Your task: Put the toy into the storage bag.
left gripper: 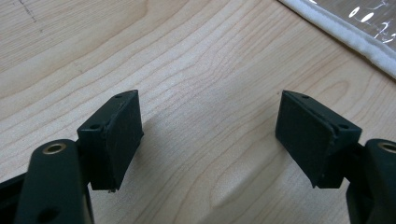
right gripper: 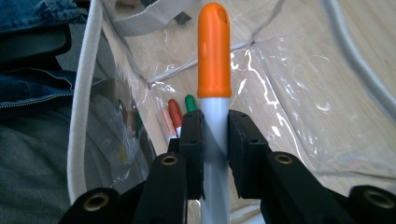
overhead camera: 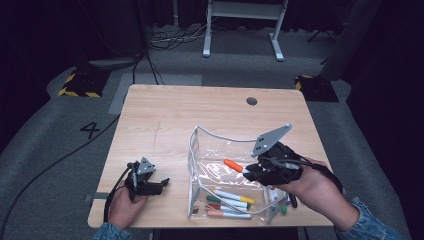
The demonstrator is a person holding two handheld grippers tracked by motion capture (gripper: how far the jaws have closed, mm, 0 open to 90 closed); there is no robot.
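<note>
We see an orange-capped marker (right gripper: 214,56) clamped between the jaws of the right gripper (right gripper: 215,135); in the right gripper view its grey-white barrel runs up the middle of the frame from between the two black pads, and the orange cap stands at the top centre. In the high view the same marker (overhead camera: 233,165) shows right of centre in the lower half, its orange cap poking out to the left of the right gripper (overhead camera: 250,172), over the open mouth of a clear plastic pouch (overhead camera: 210,150) with a white trim.

Inside the pouch, toward the bottom of the high view, we make out several more markers (overhead camera: 230,200) lying flat, with yellow, green, red and pale caps among them. In the right gripper view three of those caps, pale, red and green (right gripper: 190,103), peek out just left of the jaws behind the clear plastic.

The right hand (overhead camera: 312,192) enters from the lower right with a denim sleeve (overhead camera: 372,225).

At lower left of the high view the left gripper (overhead camera: 162,183) rests low over the wooden table (overhead camera: 165,120), held by the left hand (overhead camera: 122,205). In the left gripper view its jaws stand wide apart with nothing between them, bare wood below, and the pouch's white edge (left gripper: 345,35) crosses the upper right corner.
</note>
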